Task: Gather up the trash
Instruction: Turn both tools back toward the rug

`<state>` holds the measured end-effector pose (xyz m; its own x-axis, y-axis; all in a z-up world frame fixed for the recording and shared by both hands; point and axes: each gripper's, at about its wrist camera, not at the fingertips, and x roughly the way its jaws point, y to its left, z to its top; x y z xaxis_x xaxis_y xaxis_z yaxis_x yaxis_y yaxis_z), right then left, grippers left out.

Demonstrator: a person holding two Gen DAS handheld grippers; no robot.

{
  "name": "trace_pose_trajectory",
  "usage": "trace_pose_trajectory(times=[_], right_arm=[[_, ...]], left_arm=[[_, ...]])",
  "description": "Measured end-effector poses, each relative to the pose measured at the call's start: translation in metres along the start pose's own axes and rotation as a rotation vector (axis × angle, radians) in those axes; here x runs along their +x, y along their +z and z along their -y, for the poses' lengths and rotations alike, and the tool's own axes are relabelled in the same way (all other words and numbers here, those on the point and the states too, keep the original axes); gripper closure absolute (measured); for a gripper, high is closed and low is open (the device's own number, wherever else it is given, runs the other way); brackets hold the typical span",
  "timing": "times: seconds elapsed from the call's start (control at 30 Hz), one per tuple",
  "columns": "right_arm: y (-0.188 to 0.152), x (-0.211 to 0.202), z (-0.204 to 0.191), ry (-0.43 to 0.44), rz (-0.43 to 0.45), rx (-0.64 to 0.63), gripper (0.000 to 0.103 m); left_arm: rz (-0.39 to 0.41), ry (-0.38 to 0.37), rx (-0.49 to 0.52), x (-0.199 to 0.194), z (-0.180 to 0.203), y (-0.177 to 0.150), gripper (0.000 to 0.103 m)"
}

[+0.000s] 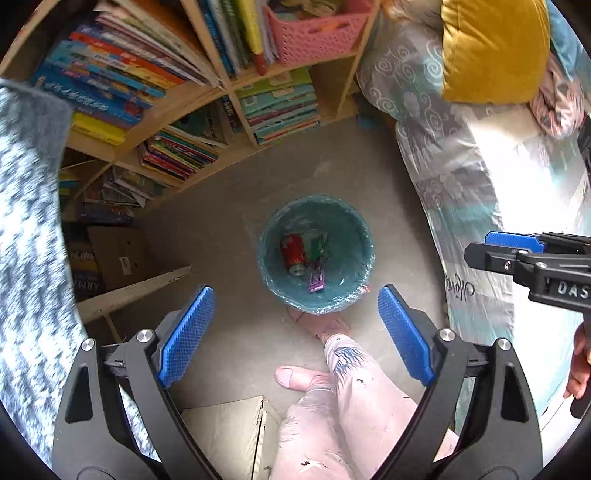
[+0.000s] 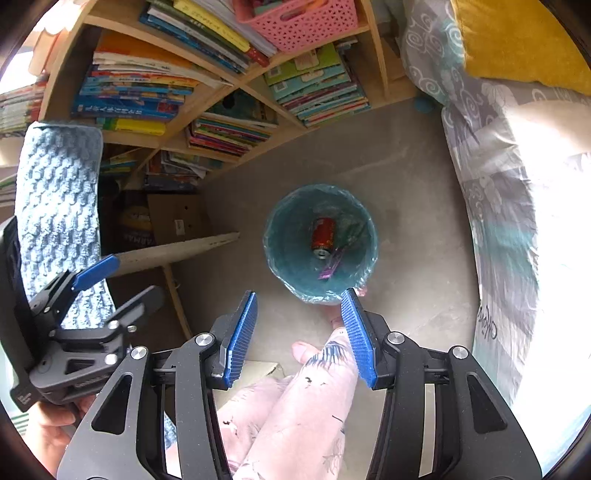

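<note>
The teal bin [image 1: 316, 254], lined with a thin clear bag, stands on the grey floor [image 1: 229, 229] straight ahead of both tongs and below them, in line with the gap between each pair of blue pads; neither tool touches it. The left gripper [image 1: 295, 332] is spread wide with nothing between its pads [image 1: 186, 334]; the right gripper [image 2: 299, 336] is also parted, somewhat less widely, and holds nothing; its right pad [image 2: 356, 338] overlaps the near rim of the bin [image 2: 320, 245] in that view, though it hangs above rather than against it.

Inside the bin lies a red drink can [image 1: 294, 254] on its side, its metal end turned toward the near wall; beside it to the right sits a green wrapper [image 1: 317, 246], and nearer the rim a purple wrapper [image 1: 316, 278]; in the right wrist view the can [image 2: 323, 236] and the purple wrapper [image 2: 330, 268] lie the same way.

A pink perforated basket [image 1: 317, 35] sits on an upper shelf of the wooden bookcase [image 1: 173, 107], its contents too cropped to name; a brown cardboard box [image 1: 120, 256] stands at the foot of the shelves, left of the bin. The person's legs in pale patterned trousers [image 1: 354, 398] and a bare foot [image 1: 301, 376] lie just on the near side of the bin; a bed with a grey swirl-patterned cover [image 1: 450, 155] runs along the right.
</note>
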<state>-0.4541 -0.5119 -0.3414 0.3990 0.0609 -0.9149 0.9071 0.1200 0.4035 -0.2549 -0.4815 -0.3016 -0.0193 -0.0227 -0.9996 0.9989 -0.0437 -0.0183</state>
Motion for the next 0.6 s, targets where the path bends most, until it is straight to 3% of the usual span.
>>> trace_pose_trajectory(times=[0.17, 0.23, 0.33, 0.43, 0.6], right_arm=[[0.009, -0.022, -0.038, 0.02, 0.029, -0.123, 0.051], [0.012, -0.034, -0.065, 0.032, 0.046, -0.218, 0.042], [0.018, -0.053, -0.124, 0.084, 0.066, -0.404, 0.039], [0.018, -0.069, -0.193, 0.155, 0.084, -0.6, 0.023], [0.0, -0.08, -0.321, 0.232, 0.093, -0.916, 0.018]], left_arm=[[0.091, 0.036, -0.073, -0.054, -0.032, -0.021, 0.015], [0.139, 0.065, -0.125, -0.084, -0.054, -0.033, 0.015], [0.219, 0.133, -0.236, -0.133, -0.096, -0.059, 0.013], [0.268, 0.228, -0.38, -0.173, -0.139, -0.095, 0.008], [0.3, 0.368, -0.631, -0.217, -0.203, -0.169, 0.007]])
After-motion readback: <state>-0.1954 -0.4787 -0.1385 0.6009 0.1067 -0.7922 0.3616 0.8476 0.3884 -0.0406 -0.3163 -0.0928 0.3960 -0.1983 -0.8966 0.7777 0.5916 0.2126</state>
